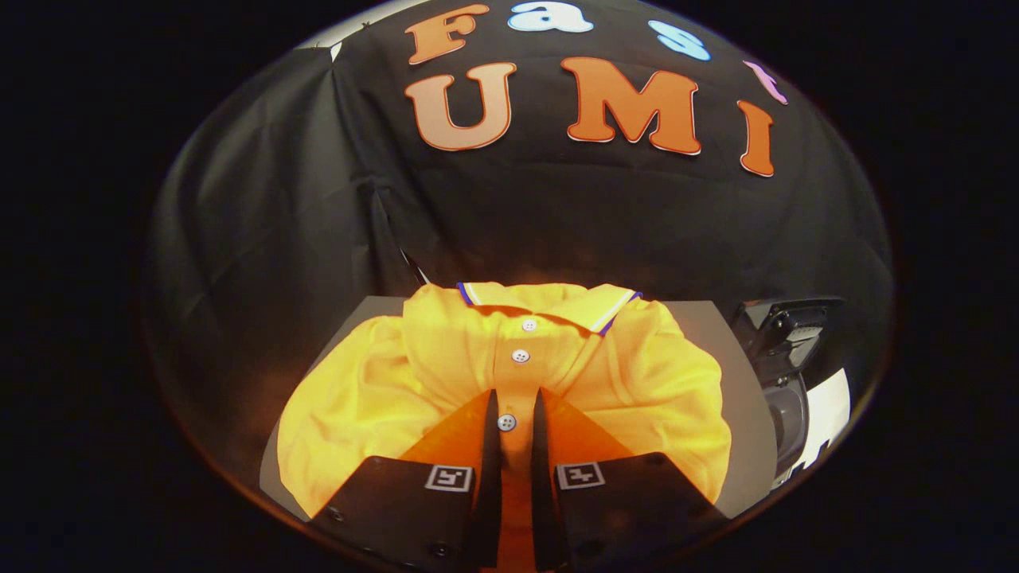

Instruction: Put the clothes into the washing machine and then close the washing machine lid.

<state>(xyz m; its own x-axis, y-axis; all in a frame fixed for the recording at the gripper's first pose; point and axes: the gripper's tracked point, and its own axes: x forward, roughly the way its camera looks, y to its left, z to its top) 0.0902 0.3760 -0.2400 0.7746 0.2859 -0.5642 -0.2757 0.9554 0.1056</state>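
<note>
A yellow polo shirt [509, 374] lies bunched on the grey table [740, 414], its collar, edged in white and blue, at the far side toward the black cloth wall. A placket with three white buttons [521, 356] runs down the middle of the shirt toward the camera. The gripper [514, 430] is down on the shirt with its two black fingers [489, 446] set close together, a narrow strip of the placket showing in the gap between them; the nearest button sits right in that gap, near the fingertips. The fingers look nearly closed on the fold of cloth, but whether both actually press on it cannot be told from here. Each finger carries a small square black-and-white marker [450, 477] on its top face. The cloth beside the fingers takes an orange tone in their shadow. To the right of the shirt, at the table's far edge, stands the washing machine [784, 358], seen partly: a dark upper part and a rounded grey opening below it, well apart from the gripper.
</note>
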